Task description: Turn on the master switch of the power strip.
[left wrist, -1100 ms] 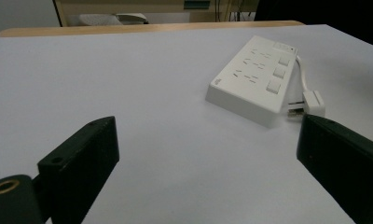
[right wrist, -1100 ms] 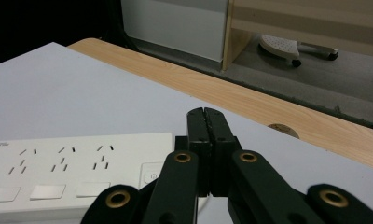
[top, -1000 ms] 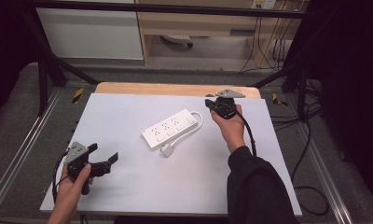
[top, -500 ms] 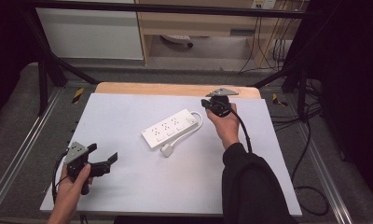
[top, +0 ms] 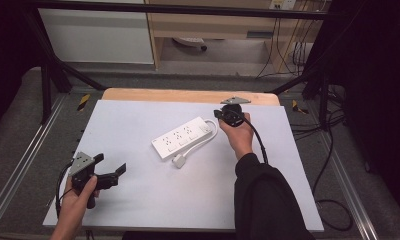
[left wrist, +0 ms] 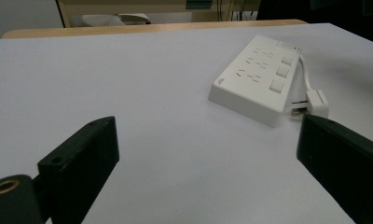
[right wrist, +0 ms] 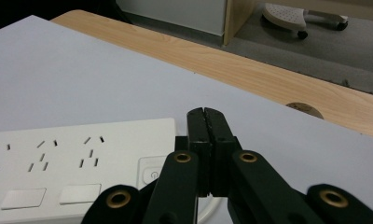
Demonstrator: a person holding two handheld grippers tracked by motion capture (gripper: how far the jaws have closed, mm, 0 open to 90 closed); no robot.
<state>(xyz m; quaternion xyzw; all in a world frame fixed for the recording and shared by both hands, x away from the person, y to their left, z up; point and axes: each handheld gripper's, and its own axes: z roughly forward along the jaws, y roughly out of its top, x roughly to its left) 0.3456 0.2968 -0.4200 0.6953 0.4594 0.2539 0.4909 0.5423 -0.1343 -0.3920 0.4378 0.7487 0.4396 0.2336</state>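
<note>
White power strip lies mid-table toward the far edge, its plug beside it, right gripper with jaws pressed together empty just off its far end, left gripper gaping wide near the near-left corner.

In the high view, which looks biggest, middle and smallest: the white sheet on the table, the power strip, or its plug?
1. White sheet: by far the largest, covering most of the table.
2. Power strip: much smaller, lying near the sheet's middle.
3. Plug: smallest, a little white block just beside the strip.
</note>
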